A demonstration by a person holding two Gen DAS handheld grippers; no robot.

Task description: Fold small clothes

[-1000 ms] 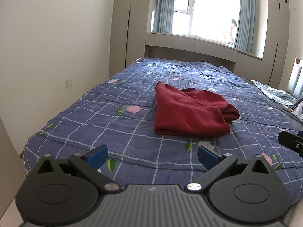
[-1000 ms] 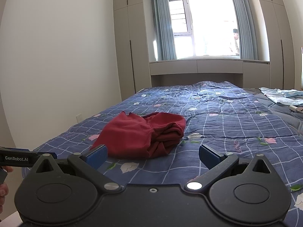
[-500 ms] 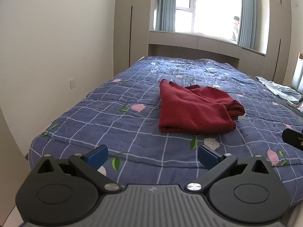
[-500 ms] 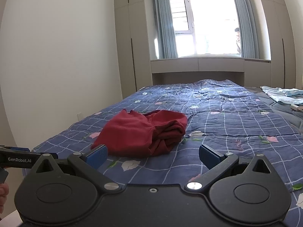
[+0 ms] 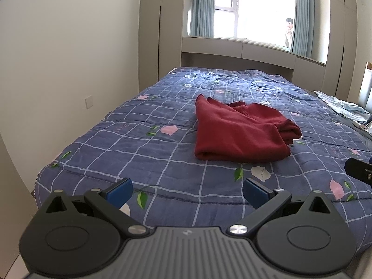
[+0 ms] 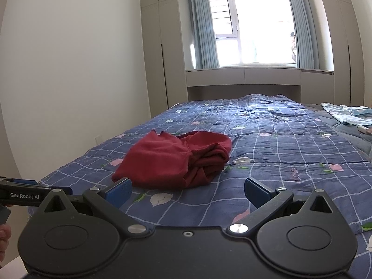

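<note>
Nearest the lens, the left tool (image 5: 187, 189) hangs level over the foot of the bed, its blue-padded fingers spread wide apart with nothing between them; the right tool (image 6: 187, 189) sits alongside it in the same pose, fingers just as far apart and empty. Both point forward along the bed towards the cloth, which reads as a stance for reaching in or for having just let go, and the pictures do not settle which. The left tool's black body shows at the left edge of the right wrist view, so the two are held close side by side

Beyond them the blue checked quilt with pink flowers (image 5: 144, 160) covers the bed. On it, well clear of both tools, lies the soft dark red garment (image 5: 239, 132) (image 6: 176, 160), doubled over into a rough slab with rumpled layers bunched at its right end, a loose fold rather than a neat one

Farther off, pale blue clothes (image 6: 346, 115) lie by the right edge, under the curtained window (image 6: 253, 30)
</note>
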